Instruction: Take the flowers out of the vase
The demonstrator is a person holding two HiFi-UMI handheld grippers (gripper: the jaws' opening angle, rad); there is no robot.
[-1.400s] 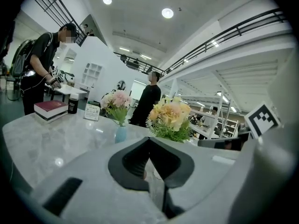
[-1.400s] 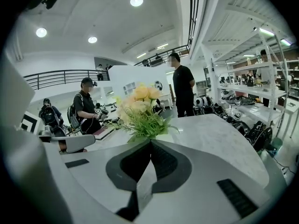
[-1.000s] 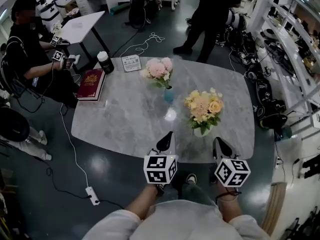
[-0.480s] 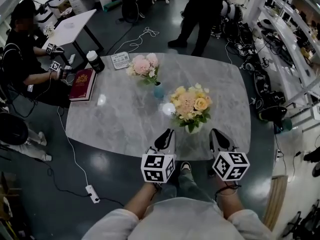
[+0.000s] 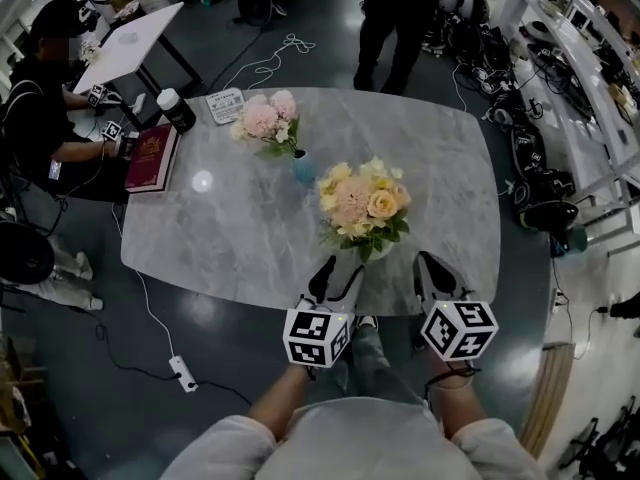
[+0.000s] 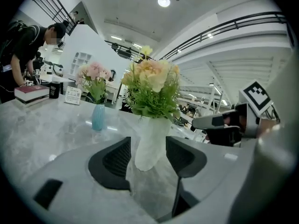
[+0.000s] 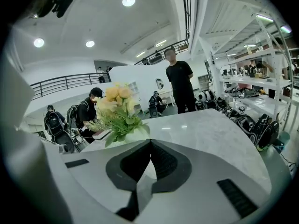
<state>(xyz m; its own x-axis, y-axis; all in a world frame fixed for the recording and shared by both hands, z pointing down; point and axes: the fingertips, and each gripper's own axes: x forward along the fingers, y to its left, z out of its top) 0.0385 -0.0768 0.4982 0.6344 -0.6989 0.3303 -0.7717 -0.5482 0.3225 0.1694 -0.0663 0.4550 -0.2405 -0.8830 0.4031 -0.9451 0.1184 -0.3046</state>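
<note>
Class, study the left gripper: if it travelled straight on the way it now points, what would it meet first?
The white vase holding the peach and yellow flowers. The left gripper has just been opening its tongs, and the vase shows in the gap between them, seemingly untouched.

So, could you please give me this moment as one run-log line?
left gripper: open, jaws just opened, white vase framed between them, ungripped | right gripper: shut, empty | flowers: in vase

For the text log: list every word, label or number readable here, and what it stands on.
Small white sign card on the grey marble table: print too small to read.
Dark red hardcover book: gold cover print blurred, unreadable.
Black-and-white marker cubes: patterns only, no words.
</note>
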